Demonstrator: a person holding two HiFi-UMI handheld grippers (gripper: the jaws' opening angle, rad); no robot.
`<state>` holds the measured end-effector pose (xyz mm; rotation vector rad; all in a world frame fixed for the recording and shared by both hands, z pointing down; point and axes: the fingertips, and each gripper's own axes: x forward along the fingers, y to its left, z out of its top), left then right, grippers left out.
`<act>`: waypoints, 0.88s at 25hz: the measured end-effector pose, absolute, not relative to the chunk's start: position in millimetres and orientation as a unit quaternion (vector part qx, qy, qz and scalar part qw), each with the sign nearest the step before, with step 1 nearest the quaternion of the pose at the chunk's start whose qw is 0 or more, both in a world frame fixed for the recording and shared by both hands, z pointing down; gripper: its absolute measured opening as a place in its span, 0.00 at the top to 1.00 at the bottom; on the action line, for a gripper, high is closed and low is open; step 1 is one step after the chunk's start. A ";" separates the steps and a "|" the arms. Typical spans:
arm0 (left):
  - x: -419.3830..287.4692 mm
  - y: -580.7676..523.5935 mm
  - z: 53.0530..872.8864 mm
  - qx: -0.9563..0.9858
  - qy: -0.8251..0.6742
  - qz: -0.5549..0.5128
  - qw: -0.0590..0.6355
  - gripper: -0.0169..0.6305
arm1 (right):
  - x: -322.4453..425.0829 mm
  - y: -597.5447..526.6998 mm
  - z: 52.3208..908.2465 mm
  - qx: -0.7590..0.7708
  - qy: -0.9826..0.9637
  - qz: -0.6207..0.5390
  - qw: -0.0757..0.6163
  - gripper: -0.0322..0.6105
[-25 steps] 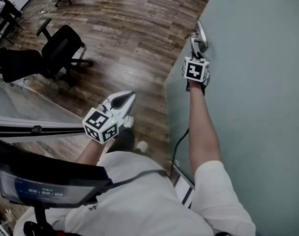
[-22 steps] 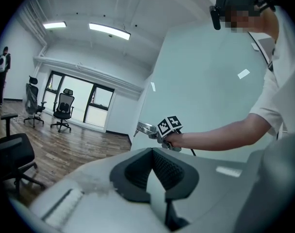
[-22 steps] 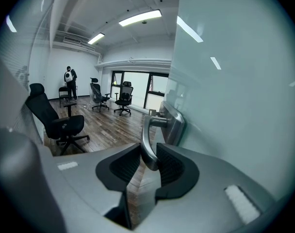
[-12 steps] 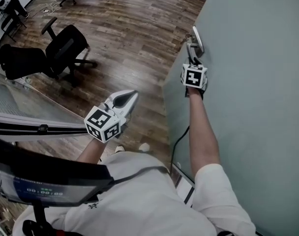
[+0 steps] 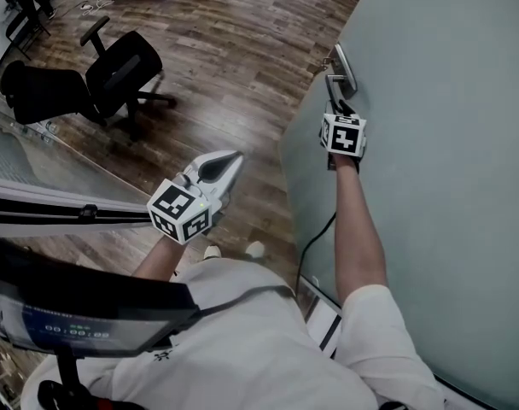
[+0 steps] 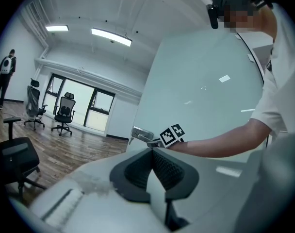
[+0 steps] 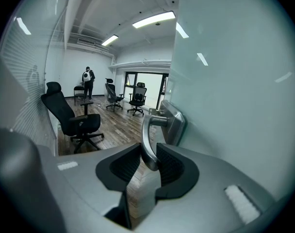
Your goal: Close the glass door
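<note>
The frosted glass door (image 5: 439,143) fills the right of the head view, its edge standing out over the wood floor. Its metal lever handle (image 5: 335,84) sits near that edge on a steel plate. My right gripper (image 5: 337,101) is shut on the handle, arm stretched forward. In the right gripper view the handle (image 7: 146,140) curves down between the dark pads of the right gripper (image 7: 150,154), which press on it. My left gripper (image 5: 228,164) hangs free over the floor left of the door edge, shut and holding nothing. The left gripper (image 6: 151,152) looks across at the handle (image 6: 140,135).
A black office chair (image 5: 114,75) stands on the wood floor to the left. A glass partition (image 5: 29,169) with a metal rail runs along the near left. More chairs and a standing person (image 7: 88,76) are far down the room. A cable (image 5: 315,242) hangs by the door edge.
The right gripper has stayed on the handle while hand and door shifted slightly in view. The person has stepped along, and the left gripper has drifted with the body.
</note>
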<state>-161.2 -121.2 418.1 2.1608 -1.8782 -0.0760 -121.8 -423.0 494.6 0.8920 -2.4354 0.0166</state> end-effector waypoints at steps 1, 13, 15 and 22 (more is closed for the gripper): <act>-163.5 -116.0 418.4 0.746 -0.651 -0.027 0.138 0.97 | -125.0 -417.3 494.2 0.328 -0.905 0.005 0.271 0.79; -175.6 -67.7 416.8 0.728 -0.671 -0.039 0.133 0.97 | -156.4 -364.6 495.1 0.290 -0.918 -0.013 0.271 0.78; -175.4 -59.1 417.7 0.727 -0.673 -0.040 0.133 0.97 | -161.4 -353.3 495.6 0.283 -0.920 -0.015 0.271 0.78; -173.9 -31.3 416.5 0.722 -0.679 -0.044 0.126 0.97 | -175.6 -313.5 496.7 0.257 -0.927 -0.022 0.272 0.78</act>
